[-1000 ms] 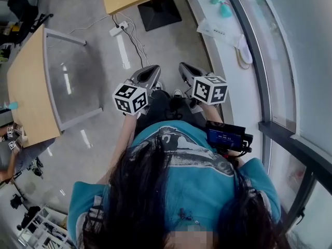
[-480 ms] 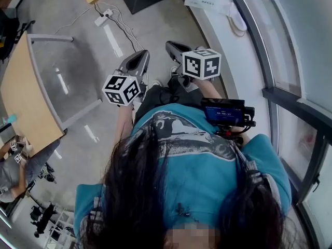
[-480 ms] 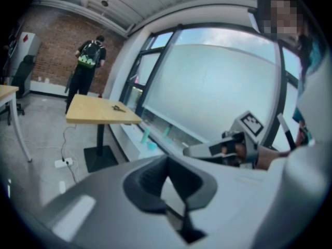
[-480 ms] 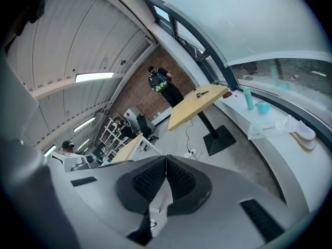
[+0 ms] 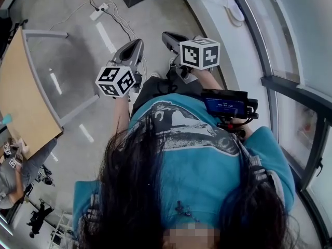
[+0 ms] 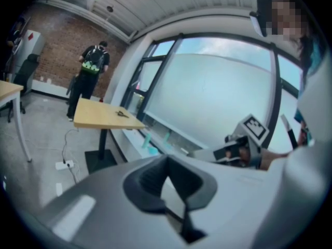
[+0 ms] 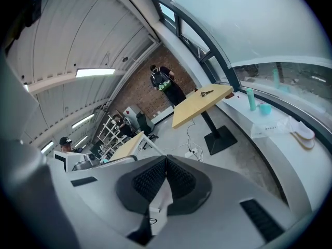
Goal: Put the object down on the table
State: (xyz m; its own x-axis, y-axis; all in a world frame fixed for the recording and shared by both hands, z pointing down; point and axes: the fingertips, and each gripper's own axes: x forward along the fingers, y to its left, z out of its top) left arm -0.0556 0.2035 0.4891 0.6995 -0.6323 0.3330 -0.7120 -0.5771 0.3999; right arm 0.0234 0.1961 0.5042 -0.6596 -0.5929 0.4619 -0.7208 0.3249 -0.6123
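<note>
No object sits in either gripper. In the head view both grippers are held up in front of the person's teal shirt, over the floor. My left gripper [image 5: 136,43] points forward with its jaws together and nothing between them; its own view shows the pads meeting [image 6: 167,162]. My right gripper [image 5: 168,36] is beside it, also shut and empty, pads pressed together [image 7: 166,162]. Its marker cube [image 6: 253,127] shows in the left gripper view. A wooden table [image 5: 15,95] stands to the left, well apart from both grippers.
A second wooden table [image 7: 201,104] on a black base stands ahead. A white window ledge [image 7: 270,119] carries teal bottles and papers. A power strip [image 5: 97,12] with cables lies on the grey floor. People stand and sit farther off. A small screen [image 5: 224,106] hangs at the person's waist.
Both grippers have drifted up and a little left in the head view, still side by side. The floor and tables have slid left and out of frame. Jaws unchanged.
</note>
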